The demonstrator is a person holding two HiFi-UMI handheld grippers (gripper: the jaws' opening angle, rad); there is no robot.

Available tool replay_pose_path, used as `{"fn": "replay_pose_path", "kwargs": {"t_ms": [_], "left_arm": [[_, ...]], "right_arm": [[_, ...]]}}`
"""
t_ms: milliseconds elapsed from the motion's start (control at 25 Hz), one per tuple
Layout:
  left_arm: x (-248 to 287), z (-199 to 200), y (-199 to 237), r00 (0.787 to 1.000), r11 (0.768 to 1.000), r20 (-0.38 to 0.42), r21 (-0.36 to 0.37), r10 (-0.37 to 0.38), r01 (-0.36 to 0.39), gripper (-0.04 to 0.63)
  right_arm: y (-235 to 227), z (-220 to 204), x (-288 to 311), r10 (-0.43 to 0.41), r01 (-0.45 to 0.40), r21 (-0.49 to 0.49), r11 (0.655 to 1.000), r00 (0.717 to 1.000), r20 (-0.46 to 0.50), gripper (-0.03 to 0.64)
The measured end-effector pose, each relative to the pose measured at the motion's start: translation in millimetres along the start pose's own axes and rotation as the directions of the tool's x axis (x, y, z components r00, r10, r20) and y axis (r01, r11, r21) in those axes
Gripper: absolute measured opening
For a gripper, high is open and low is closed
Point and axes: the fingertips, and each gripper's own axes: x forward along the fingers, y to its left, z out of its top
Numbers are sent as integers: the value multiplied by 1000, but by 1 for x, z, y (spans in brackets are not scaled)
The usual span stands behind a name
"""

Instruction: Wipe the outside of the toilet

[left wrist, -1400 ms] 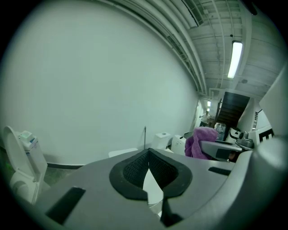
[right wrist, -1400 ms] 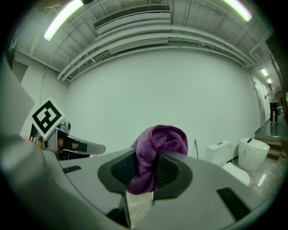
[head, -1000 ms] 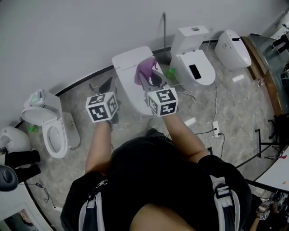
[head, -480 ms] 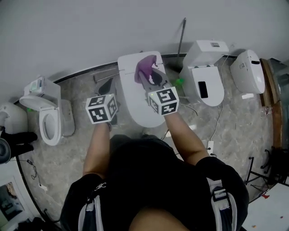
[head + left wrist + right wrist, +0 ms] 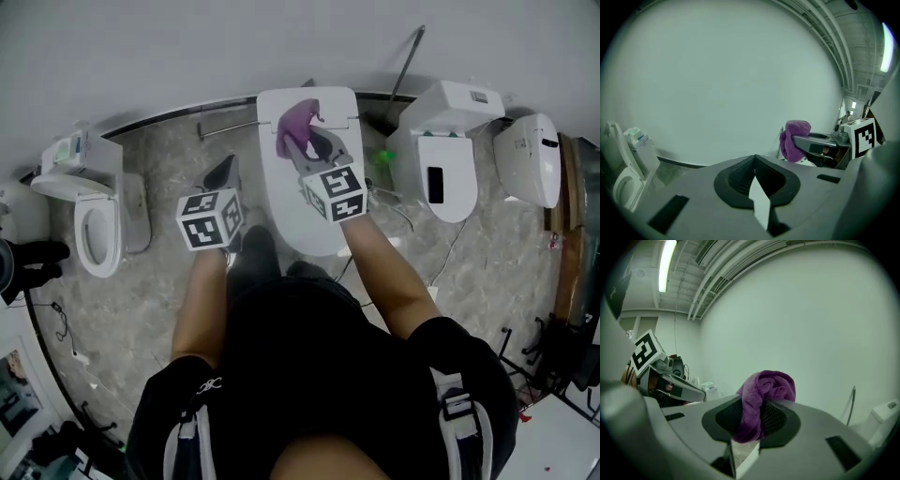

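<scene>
A white toilet (image 5: 300,202) with its lid down stands straight ahead against the wall in the head view. My right gripper (image 5: 302,141) hangs over its lid, shut on a bunched purple cloth (image 5: 295,131). The right gripper view shows the purple cloth (image 5: 759,401) pinched between the dark pads (image 5: 776,420). My left gripper (image 5: 225,178) is held to the left of the toilet, above the floor. Its jaws are shut with nothing between them, as the left gripper view shows at the left gripper (image 5: 753,176). The cloth (image 5: 793,139) and the other gripper appear at that view's right.
Another toilet with its seat open (image 5: 94,220) stands at the left. Two more white toilets (image 5: 448,155) (image 5: 532,155) stand at the right. A pole (image 5: 405,66) leans on the wall. Cables (image 5: 441,272) trail over the marbled floor (image 5: 159,291).
The head view has swung so the toilet now sits centred and square ahead. The right gripper with the cloth stays over the lid. The left gripper has hardly moved.
</scene>
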Motion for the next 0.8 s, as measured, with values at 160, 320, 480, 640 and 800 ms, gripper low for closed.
{"fn": "replay_pose_path", "kwargs": {"t_ms": [160,320,480,640,800], "left_arm": [[23,5,41,999,999,-20,-36,-25,24,8],[68,-3,89,996,997,-69,-62,-48,44,8],[131,-5,126,991,995,-100,-64,-86,80,8],[186,-11,152,986,993,-120,-50,-112,107,8],[237,-28,172,982,990,-127,-56,-136,130,8]], "right_arm": [[7,1,52,-9,8,-25,1000,999,-34,92],[5,-15,111,-22,20,-31,999,997,-75,92],[-16,-47,171,-62,60,-16,998,988,-142,92],[-30,-84,223,-81,84,7,996,979,-186,92],[-52,-137,262,-99,92,-38,995,963,-250,91]]}}
